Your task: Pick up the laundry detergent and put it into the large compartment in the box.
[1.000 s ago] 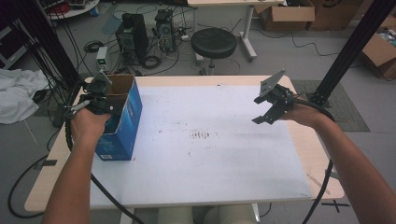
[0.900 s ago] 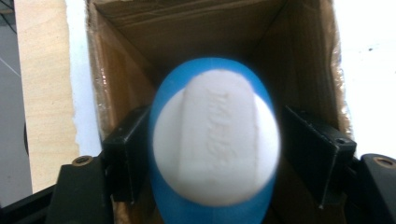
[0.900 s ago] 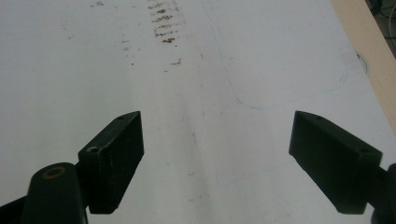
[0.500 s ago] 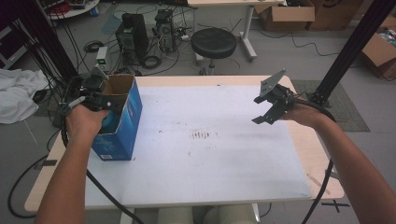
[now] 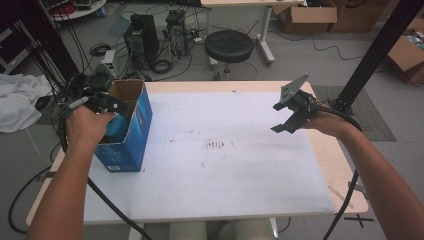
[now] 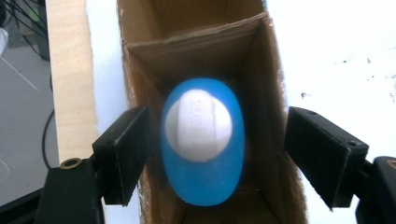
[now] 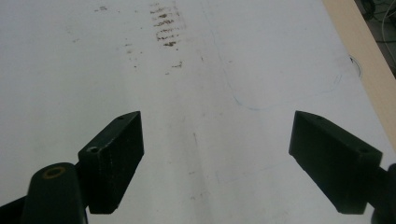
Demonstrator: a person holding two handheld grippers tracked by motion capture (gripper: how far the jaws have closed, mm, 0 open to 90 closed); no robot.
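In the high view, the left tongs (image 5: 107, 102) hang over the open top of a blue cardboard box (image 5: 127, 131) that stands upright near the left edge of the table (image 5: 225, 185), and a blue object is partly visible inside the box, just under the hand. The right tongs (image 5: 290, 116) hover above the right part of the table, well apart from the box, with the jaws spread and nothing between them. In the left gripper view, the camera looks straight down into the box, where a blue bottle with a white cap (image 6: 201, 144) stands between the brown inner walls (image 6: 261, 107). The jaws have just been opening; they now stand apart on each side of the bottle and do not press on it, so the bottle seems released into the box. To finish this step well, I think the left hand should rise straight up, keep the jaws wide and away from the cardboard rim, so that the box does not tip or slide. In the right gripper view, the jaws are spread over the bare white surface (image 7: 196, 84) with some dark marks (image 7: 166, 28); this hand can stay quiet, or steady the box if it moves.
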